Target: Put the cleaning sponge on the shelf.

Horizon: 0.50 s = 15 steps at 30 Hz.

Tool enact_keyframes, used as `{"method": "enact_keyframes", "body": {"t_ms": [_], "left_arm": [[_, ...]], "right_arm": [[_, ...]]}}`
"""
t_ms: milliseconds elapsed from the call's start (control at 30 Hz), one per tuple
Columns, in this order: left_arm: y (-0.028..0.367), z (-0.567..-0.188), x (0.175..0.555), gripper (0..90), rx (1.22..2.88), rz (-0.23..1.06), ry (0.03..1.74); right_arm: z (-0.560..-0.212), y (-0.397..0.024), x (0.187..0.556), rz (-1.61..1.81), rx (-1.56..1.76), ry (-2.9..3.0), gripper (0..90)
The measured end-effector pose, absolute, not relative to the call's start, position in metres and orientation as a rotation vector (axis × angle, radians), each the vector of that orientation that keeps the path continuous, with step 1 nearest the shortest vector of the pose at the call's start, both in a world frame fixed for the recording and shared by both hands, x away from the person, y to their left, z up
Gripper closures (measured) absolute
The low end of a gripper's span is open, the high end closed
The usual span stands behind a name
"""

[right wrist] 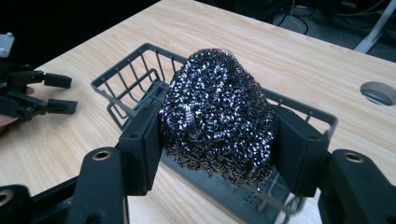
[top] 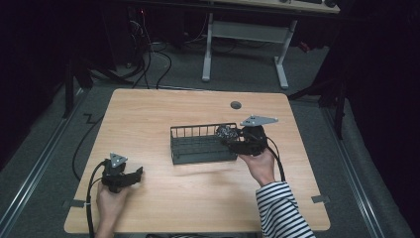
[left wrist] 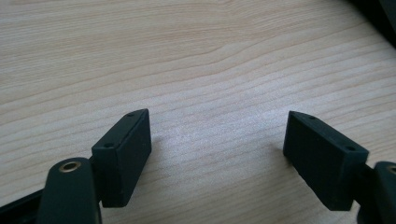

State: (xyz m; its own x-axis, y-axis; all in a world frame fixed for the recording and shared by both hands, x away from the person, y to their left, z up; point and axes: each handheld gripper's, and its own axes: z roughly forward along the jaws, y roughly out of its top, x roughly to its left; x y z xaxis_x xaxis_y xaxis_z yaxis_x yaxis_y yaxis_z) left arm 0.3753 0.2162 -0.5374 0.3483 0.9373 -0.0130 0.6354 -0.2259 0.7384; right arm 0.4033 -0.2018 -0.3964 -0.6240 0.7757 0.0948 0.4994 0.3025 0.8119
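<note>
Between the pads of the right hand-held gripper [right wrist: 217, 140] sits a steel wool scourer [right wrist: 218, 114], clamped and held above the right end of a grey wire basket [top: 198, 145]. Bare desk [top: 148, 111] surrounds the basket on every side. Near the front-left edge, the left hand-held gripper [top: 134, 174] rests with jaws apart, empty.

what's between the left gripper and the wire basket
Bare tabletop. In the high view, nothing lies between the left gripper and the basket; the scourer is held in the right gripper over the basket.

No legible text or labels anywhere.
</note>
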Motion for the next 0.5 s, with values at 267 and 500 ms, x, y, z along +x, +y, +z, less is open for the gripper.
{"method": "enact_keyframes", "body": {"t_ms": [267, 500], "left_arm": [[0.216, -0.537, 0.375, 23.9, 1.958, 0.587, 1.368], [0.216, -0.537, 0.375, 23.8, 1.958, 0.588, 1.365]], "right_arm": [[-0.399, -0.183, 0.425, 1.171, 1.156, 2.304, 39.8], [-0.413, -0.169, 0.444, 1.082, 1.21, 2.355, 39.0]]}}
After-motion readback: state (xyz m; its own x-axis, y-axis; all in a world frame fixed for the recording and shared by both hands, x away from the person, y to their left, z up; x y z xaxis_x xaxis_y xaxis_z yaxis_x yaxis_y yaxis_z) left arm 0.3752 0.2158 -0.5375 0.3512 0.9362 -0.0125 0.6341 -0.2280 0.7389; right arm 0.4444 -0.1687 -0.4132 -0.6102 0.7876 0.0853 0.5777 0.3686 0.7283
